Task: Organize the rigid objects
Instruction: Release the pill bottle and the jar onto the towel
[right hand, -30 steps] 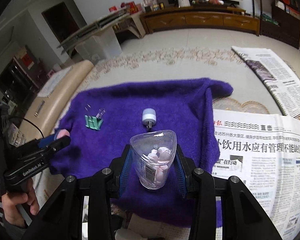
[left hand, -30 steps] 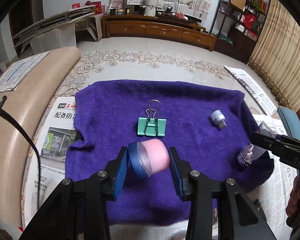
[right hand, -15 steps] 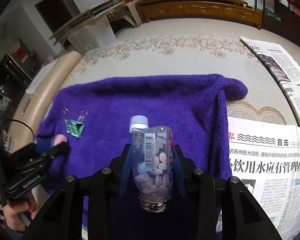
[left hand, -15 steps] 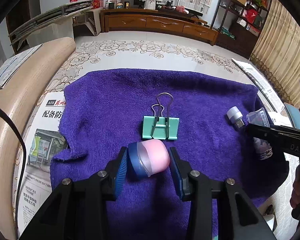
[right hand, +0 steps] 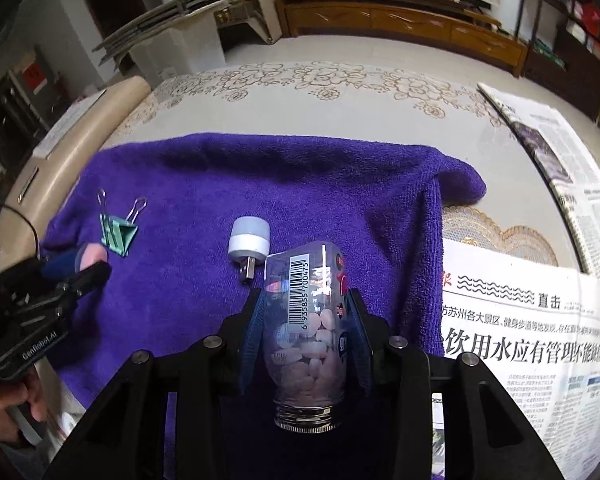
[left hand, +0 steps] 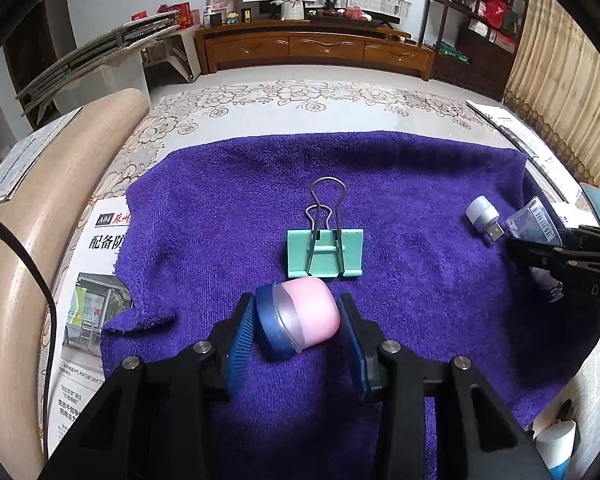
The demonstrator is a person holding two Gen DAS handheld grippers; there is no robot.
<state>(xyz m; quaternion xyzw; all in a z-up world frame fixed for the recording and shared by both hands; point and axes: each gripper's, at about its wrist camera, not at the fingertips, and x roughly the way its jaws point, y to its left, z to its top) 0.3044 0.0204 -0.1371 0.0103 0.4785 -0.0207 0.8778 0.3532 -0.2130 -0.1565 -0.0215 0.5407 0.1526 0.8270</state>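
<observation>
My left gripper (left hand: 298, 316) is shut on a small pink jar with a blue lid (left hand: 298, 320), low over the purple towel (left hand: 220, 208). A green binder clip (left hand: 325, 253) lies just beyond it. My right gripper (right hand: 306, 320) is shut on a clear bottle of pale tablets (right hand: 306, 332), held cap towards the camera, over the towel's (right hand: 300, 184) right part. A small white USB plug (right hand: 247, 242) lies just ahead of the bottle; it also shows in the left wrist view (left hand: 483, 216). The clip (right hand: 118, 232) and the left gripper (right hand: 76, 268) show at the left.
Newspapers lie under and beside the towel (right hand: 520, 320), (left hand: 88, 280). A beige padded edge (left hand: 28, 216) runs along the left. A white and blue container (left hand: 556, 450) stands at the lower right. A wooden cabinet (left hand: 316, 50) stands far back.
Both grippers have moved forward and lower over the towel with their objects. The bottle has tilted from base-up to lying along the fingers, near the USB plug. The jar is now close to the clip.
</observation>
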